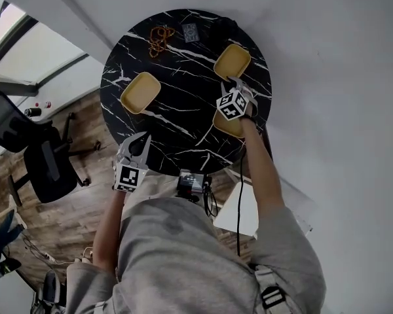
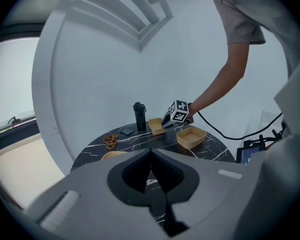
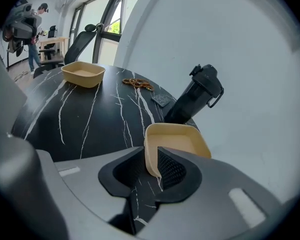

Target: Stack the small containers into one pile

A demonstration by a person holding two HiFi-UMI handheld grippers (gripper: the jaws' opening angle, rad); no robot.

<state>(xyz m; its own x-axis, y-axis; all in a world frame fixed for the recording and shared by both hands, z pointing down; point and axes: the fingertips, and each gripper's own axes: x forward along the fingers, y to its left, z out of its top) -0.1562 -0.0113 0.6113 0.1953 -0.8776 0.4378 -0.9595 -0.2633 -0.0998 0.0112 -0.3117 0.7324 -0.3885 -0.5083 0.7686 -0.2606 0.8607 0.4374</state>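
Observation:
Three shallow tan containers sit apart on the round black marble table [image 1: 183, 103]: one at the left [image 1: 140, 91], one at the far right [image 1: 232, 61], and one nearer on the right [image 1: 226, 124], half hidden under my right gripper's marker cube. My right gripper [image 1: 234, 82] stands open at the far right container [image 3: 177, 141]. That container's near wall is between the jaws, beside the right pad [image 3: 171, 170]. My left gripper [image 1: 143, 139] hovers at the table's near left edge. It is shut [image 2: 151, 171], with nothing between its jaws.
A black bottle [image 3: 195, 96] stands just behind the far right container. A brown coil of rings [image 1: 160, 38] and a small grey card [image 1: 190, 33] lie at the table's far side. A device with a screen [image 1: 191, 183] is by the near edge, and an office chair [image 1: 39, 156] is at the left.

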